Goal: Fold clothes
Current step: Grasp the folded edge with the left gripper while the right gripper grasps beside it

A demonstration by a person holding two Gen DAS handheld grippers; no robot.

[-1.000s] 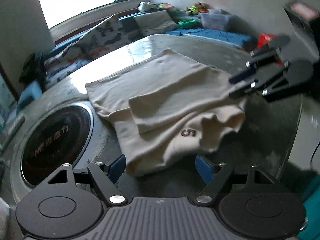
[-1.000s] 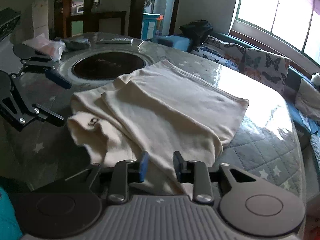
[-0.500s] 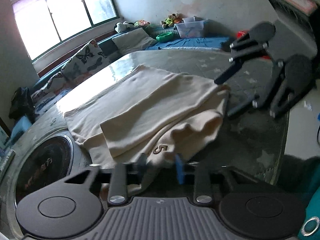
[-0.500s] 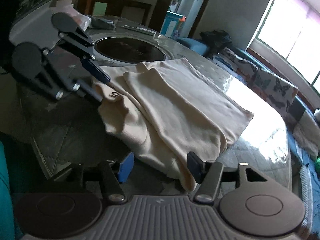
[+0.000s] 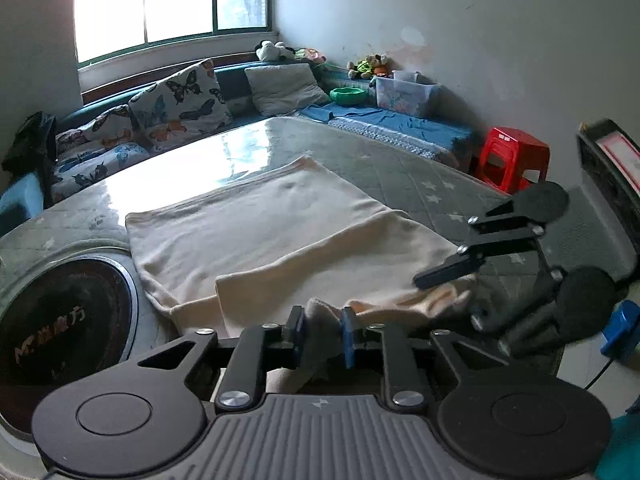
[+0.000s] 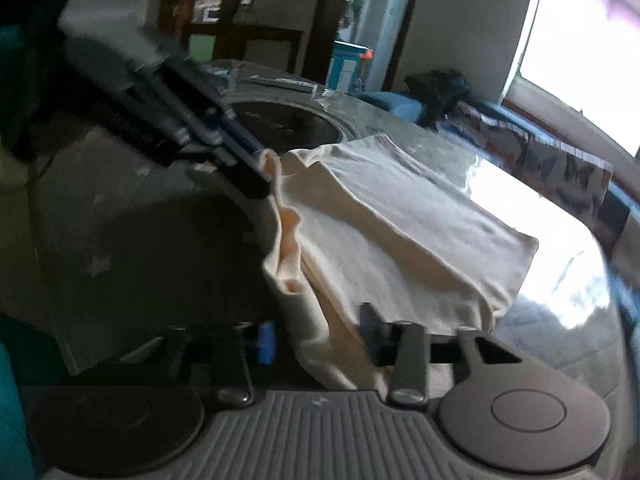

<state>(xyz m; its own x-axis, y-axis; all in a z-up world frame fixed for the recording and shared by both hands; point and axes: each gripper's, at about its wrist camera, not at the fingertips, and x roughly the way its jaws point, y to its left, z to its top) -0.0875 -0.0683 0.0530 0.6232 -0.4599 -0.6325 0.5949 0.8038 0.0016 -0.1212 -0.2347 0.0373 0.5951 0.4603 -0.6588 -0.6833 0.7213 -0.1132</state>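
Left gripper (image 5: 322, 334) pinching the near hem of the cream garment (image 5: 276, 236), spread across the quilted surface (image 5: 420, 176) toward 12 o'clock. Right gripper (image 6: 316, 334) spread, cloth edge draped between its fingers, at 3 o'clock.

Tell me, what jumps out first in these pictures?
A cream garment lies half-folded across the middle of a quilted table. Its near edge is pinched in the left tongs at the bottom of the left view, while the right tongs straddle another part of that edge with a wider gap. Left of the garment, a dark round cooktop is set into the table.
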